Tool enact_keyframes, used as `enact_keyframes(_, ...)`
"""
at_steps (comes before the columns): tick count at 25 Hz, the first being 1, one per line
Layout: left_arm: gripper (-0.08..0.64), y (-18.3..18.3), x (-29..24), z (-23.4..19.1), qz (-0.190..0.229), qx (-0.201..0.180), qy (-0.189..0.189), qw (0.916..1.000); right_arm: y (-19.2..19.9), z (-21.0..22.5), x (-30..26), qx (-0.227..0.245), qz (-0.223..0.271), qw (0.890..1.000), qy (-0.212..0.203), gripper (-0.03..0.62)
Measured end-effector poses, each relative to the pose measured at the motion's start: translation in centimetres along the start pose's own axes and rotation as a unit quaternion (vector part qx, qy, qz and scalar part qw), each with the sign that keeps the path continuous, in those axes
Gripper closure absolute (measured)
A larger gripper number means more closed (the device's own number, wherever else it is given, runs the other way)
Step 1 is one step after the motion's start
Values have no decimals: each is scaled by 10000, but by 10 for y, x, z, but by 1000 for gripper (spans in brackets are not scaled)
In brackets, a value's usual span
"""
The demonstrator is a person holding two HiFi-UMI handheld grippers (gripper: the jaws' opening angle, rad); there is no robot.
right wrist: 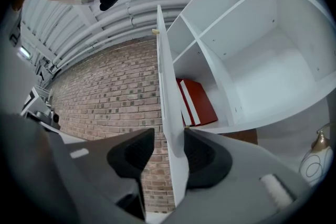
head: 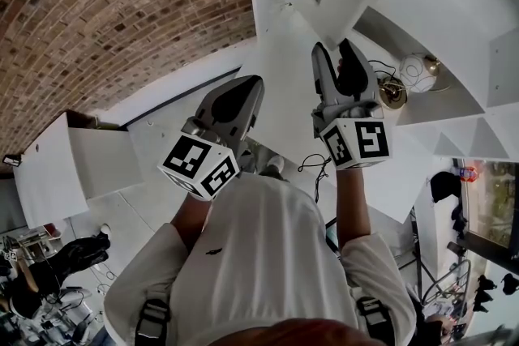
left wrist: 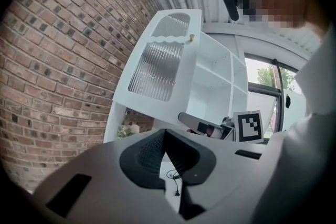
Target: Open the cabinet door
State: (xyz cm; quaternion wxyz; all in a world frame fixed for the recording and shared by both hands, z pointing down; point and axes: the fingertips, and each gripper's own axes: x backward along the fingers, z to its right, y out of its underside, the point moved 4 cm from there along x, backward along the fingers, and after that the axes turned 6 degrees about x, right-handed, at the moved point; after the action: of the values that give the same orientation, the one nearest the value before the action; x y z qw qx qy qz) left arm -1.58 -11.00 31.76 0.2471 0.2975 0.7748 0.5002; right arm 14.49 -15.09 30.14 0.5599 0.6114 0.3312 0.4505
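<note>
While both forearms reach forward from the person's white shirt (head: 259,239), the two claws are held up side by side in front of the cabinet (right wrist: 273,76). The left gripper (left wrist: 164,132) is the nearer one and sits to the left, apart from the furniture. Its dark pads meet at the tips, so it is closed, with nothing caught between them.

The right gripper (right wrist: 169,136) is further in, at the cabinet door (right wrist: 167,86). Its jaws stand apart and straddle the door's free edge low down. The right pad lies against the white panel, while a sliver of brick shows between the left pad and the panel, so this claw is open around the edge and not clamped on it.

The door is swung well out from the cabinet front. The left gripper view shows its face, white with a ribbed glass panel (left wrist: 157,68) and a small pale knob (left wrist: 192,36) higher up by the free edge. To the right of the door the white compartments lie uncovered. Two red books (right wrist: 198,102) sit in the compartment just behind the door, and a round white vase (right wrist: 316,164) with gold trim stands lower down at the right. Farthest off, to the left, runs a brick wall (right wrist: 105,92).
</note>
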Motion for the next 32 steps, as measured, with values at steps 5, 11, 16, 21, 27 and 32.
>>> enact_keyframes(5,552,0,0,0,10,11,-3,10000,0,-10,3,-44,-43,9999,-143,419)
enact_keyframes(11,552,2,1,0,15,20,-26,10000,-1,-21,5,-169,3,9994,-302,419)
enact_keyframes(16,552,2,3,0,22,15,-47,10000,-1,-29,7,-187,-10,9989,-420,433)
enact_keyframes(21,552,4,4,-2,54,50,-103,9999,0,-36,8,-169,-26,9984,-533,448)
enact_keyframes(27,552,3,4,-2,27,31,-106,9999,0,-37,8,-105,-68,9979,-633,491)
enact_keyframes(32,552,5,2,-2,52,56,-129,9999,0,-38,8,-113,-59,9978,-645,499)
